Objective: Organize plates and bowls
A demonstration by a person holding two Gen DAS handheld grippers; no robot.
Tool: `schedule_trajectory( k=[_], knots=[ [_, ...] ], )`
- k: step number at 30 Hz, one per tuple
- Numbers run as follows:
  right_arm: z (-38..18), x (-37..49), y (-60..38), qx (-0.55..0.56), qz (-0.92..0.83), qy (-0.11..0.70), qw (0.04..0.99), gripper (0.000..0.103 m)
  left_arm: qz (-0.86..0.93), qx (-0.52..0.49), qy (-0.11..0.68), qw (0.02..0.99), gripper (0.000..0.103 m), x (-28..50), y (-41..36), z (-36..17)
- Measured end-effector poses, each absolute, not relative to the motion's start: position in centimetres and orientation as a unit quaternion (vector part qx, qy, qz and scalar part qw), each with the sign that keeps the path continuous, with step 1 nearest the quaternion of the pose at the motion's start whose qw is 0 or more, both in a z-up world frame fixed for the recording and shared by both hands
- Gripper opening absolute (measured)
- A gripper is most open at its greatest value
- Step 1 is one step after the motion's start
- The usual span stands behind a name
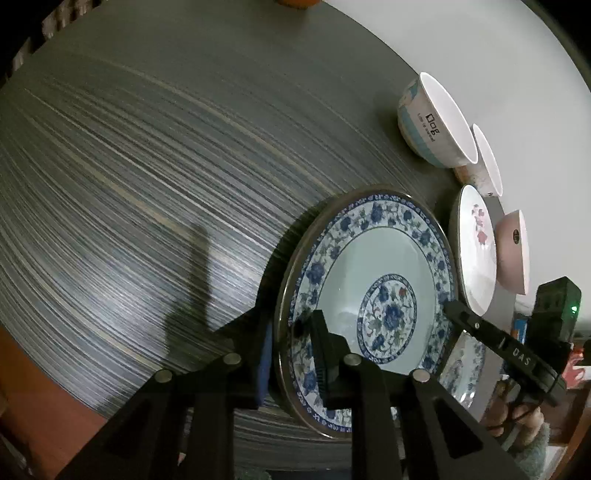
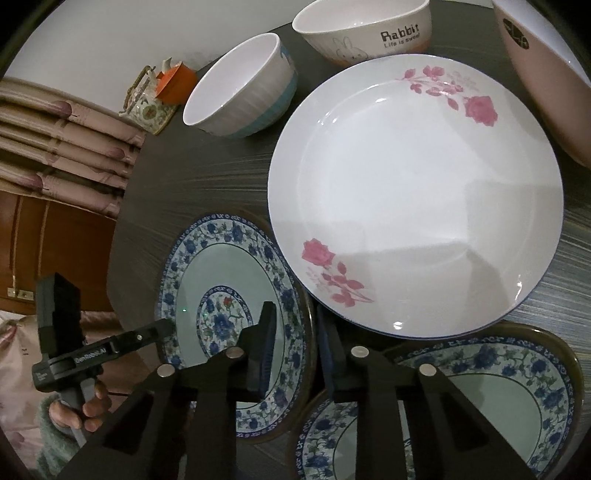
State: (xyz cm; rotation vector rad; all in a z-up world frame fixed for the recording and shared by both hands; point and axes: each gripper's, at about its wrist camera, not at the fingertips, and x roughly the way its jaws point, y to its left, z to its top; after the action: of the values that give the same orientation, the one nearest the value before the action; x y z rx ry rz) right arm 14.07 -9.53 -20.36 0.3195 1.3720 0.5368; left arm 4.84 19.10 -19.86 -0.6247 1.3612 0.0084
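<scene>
- We see a round blue-and-white flowered plate (image 1: 369,295) on the dark streaky desk (image 1: 147,166), and both of our tools hold it.
- Our left gripper (image 1: 291,354) has its jaws pinched shut on the plate's near left rim. One black finger (image 1: 325,354) lies on the inside of the plate and the other one sits under the rim.
- Our right gripper (image 2: 295,350) has its jaws pinched shut on the other side of the same plate (image 2: 229,306). One finger is on the inside of the plate and one is outside the rim.
- In the right view we see the left tool (image 2: 92,354) at the far rim, held by a hand (image 2: 88,402) in a fluffy green sleeve (image 2: 51,435).
- A second blue-and-white flowered plate (image 2: 498,398) lies just beside the held one, under our right tool.
- A big white plate with pink roses (image 2: 413,199) lies just behind them. Its rim overlaps both blue plates.
- Behind it stand a white bowl with a light blue band (image 2: 240,85) and a white bowl with the word "Rabbit" (image 2: 365,29).
- A pink bowl (image 2: 546,81) sits at the right edge.
- Far back on the desk are a small flowered teapot (image 2: 147,107) and an orange box (image 2: 177,81).
</scene>
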Motion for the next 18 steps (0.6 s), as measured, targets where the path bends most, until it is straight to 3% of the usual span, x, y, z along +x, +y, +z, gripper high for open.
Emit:
schedule_trajectory(
  k=[5, 18],
  knots=[
    [-20.0, 12.8, -8.4, 0.106, 0.239, 0.619, 0.741, 0.013, 0.016, -0.266, 0.605, 0.75, 0.02, 4.5, 20.2, -18.9],
    [-19.0, 9.4, -5.7, 0.105, 0.226, 0.602, 0.759, 0.013, 0.044, -0.246, 0.581, 0.774, 0.02, 4.0, 23.3, -17.7]
  ],
)
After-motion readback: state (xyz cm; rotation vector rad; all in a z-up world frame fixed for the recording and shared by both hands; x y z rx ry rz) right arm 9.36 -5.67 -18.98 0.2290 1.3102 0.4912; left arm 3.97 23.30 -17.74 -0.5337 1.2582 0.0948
